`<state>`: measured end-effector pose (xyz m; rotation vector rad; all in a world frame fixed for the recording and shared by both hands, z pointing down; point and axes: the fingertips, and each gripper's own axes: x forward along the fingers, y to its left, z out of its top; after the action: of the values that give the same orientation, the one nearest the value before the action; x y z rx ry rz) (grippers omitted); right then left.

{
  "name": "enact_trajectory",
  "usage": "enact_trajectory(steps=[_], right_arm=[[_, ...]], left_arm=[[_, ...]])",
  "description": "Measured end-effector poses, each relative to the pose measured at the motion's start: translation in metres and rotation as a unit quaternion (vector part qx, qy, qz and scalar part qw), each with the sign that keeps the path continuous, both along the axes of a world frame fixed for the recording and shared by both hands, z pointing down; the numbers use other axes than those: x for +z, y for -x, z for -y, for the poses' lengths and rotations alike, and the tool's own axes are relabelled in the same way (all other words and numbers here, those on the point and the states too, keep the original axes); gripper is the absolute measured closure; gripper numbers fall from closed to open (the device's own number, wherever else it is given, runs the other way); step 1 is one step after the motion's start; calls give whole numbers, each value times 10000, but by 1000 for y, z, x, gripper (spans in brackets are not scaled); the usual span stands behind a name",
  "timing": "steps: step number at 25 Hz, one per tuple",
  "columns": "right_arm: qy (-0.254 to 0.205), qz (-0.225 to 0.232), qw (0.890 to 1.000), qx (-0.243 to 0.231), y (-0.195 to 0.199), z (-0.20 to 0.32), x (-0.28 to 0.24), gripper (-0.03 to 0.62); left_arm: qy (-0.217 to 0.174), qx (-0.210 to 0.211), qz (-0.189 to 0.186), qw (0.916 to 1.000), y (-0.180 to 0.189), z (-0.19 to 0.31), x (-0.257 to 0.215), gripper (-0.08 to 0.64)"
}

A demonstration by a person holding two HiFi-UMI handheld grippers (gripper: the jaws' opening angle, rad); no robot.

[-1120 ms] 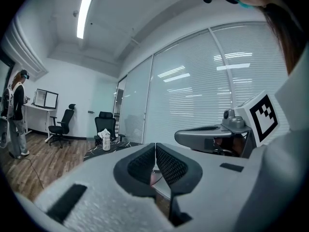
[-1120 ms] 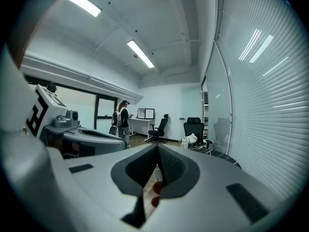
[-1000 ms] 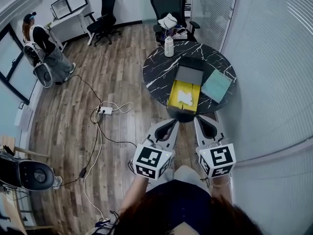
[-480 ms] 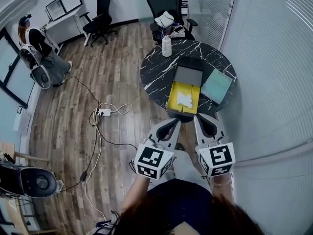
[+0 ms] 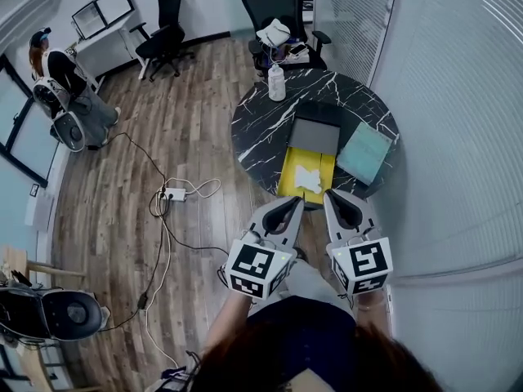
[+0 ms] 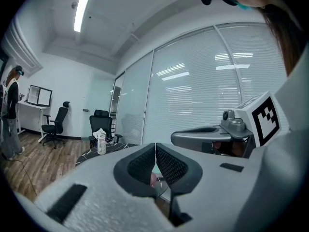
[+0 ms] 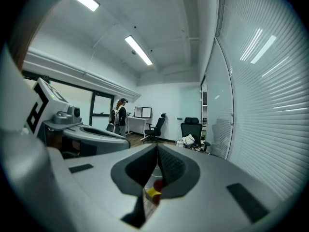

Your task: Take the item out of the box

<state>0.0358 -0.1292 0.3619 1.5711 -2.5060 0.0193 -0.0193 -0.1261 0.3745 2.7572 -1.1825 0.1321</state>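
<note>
Just beyond the left gripper (image 5: 292,203) and right gripper (image 5: 333,196), fingers closed empty, the white item (image 5: 308,177) is seen inside the box (image 5: 289,168).

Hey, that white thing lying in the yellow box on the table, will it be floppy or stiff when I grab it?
Probably floppy: the white thing has a crumpled, uneven outline, like cloth or paper. It looks thin and sits low in the box, so it is likely light. It is too small here to be sure.
</note>
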Motion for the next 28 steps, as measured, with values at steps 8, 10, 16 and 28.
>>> enact_trajectory(steps=[8, 10, 16, 28], right_arm=[[79, 44, 10000, -2, -13, 43, 6, 568], [115, 22, 9999, -7, -16, 53, 9, 568], [216, -63, 9997, -27, -21, 75, 15, 568], [462, -251, 9984, -220, -24, 116, 36, 568]], left_arm=[[-18, 23, 74, 10000, -12, 45, 2, 532], [1, 30, 86, 10000, -16, 54, 3, 532], [58, 23, 106, 9999, -22, 76, 3, 532], [106, -27, 235, 9997, -28, 110, 9, 532]])
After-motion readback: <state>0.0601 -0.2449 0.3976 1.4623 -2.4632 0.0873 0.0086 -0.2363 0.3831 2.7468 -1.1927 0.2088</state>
